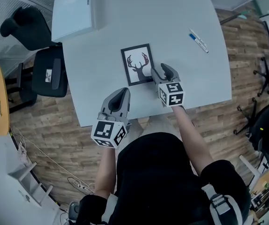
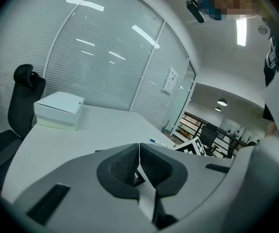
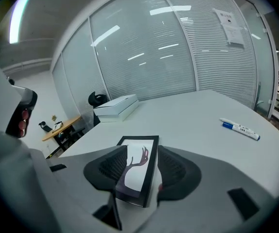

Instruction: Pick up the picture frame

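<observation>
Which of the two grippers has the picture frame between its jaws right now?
The right gripper: its open jaws straddle the near end of the picture frame. The left gripper is shut and empty, short of the frame.

Black short-sleeved top [image 1: 158, 172], seemingly a T-shirt; grey moulded-plastic left gripper [image 1: 121, 93] and right gripper [image 1: 162, 70], each bearing a black-and-white square-marker cube
</observation>
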The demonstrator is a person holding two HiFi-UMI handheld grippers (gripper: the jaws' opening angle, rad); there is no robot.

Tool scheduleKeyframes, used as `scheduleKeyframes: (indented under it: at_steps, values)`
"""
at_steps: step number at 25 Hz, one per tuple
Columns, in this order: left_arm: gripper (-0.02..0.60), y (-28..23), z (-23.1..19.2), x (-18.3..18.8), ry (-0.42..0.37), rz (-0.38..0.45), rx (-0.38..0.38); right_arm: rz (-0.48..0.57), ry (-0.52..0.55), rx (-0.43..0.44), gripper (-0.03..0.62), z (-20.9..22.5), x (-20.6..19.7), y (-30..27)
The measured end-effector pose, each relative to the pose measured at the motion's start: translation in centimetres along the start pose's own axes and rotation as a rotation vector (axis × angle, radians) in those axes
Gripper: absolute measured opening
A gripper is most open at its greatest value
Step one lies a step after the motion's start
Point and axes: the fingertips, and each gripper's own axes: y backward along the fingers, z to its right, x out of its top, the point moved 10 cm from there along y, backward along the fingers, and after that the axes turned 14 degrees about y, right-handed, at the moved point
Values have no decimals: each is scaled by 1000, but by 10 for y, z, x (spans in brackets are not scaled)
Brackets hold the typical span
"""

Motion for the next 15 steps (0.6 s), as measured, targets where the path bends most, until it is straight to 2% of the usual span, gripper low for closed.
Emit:
scheduleKeyframes:
  at_steps: [9, 15]
  values:
    - [25, -6, -16, -3, 16, -49, -10, -126, 12, -23, 183, 2, -25, -50]
    - [25, -10, -20, -2, 18, -61, -20, -168, 3, -32, 176, 4, -33, -65]
